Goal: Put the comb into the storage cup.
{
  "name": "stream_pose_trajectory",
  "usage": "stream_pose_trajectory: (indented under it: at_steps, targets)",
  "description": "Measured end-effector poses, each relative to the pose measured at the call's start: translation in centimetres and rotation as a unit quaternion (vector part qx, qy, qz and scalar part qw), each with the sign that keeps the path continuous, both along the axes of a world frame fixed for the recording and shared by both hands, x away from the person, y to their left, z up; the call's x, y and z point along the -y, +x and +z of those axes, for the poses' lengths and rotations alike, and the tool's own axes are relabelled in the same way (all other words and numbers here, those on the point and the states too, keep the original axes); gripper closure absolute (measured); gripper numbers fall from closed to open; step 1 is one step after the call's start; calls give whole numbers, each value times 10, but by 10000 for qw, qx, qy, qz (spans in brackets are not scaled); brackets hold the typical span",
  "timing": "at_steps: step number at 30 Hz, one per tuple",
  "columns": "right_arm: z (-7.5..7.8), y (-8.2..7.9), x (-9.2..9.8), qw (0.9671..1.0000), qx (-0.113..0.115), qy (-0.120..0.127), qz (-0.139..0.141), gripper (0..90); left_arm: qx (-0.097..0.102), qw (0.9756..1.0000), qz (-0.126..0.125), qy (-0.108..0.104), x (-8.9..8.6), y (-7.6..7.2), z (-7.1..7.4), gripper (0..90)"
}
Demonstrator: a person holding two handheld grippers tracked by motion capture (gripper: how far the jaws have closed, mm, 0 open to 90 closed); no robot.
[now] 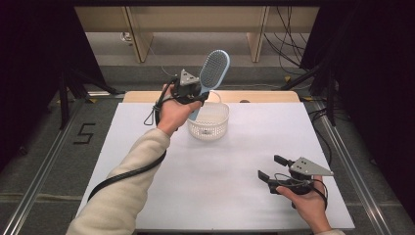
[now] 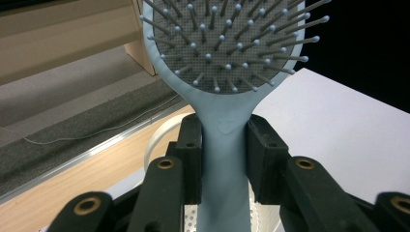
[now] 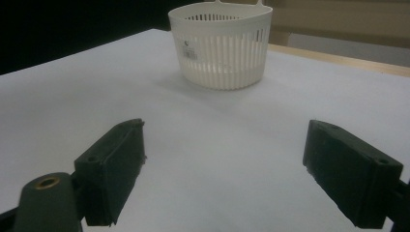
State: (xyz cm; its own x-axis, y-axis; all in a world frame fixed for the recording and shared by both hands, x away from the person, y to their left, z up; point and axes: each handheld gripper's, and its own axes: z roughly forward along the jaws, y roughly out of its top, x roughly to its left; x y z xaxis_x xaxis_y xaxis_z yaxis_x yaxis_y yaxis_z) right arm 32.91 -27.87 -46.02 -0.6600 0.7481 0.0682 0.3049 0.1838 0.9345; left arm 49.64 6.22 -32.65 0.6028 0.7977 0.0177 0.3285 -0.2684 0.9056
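A light blue hairbrush (image 1: 212,71) with grey bristles is held upright above the left rim of a white slatted basket (image 1: 209,122) at the far middle of the white table. My left gripper (image 1: 195,96) is shut on its handle (image 2: 225,159), both pads pressing the neck just below the bristle head (image 2: 227,41). The handle's lower end reaches down toward the basket (image 2: 159,140). My right gripper (image 1: 270,167) rests low over the table at the near right, open with nothing between its pads (image 3: 116,164). It faces the basket (image 3: 222,46) from a distance.
The white table top (image 1: 235,166) spreads between basket and right gripper. A wooden strip (image 1: 264,96) runs along the table's far edge. Beyond it are wooden furniture legs (image 1: 139,44) and cables (image 1: 288,54) on the floor. Dark curtains flank both sides.
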Motion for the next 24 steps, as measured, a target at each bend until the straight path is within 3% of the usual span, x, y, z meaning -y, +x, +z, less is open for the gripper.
stream_pose_trajectory:
  at_steps: [24]
  targets:
    - [0,0,0,10000,-10,-1,0,160,44,9999,-58,97,9,11,-1,696]
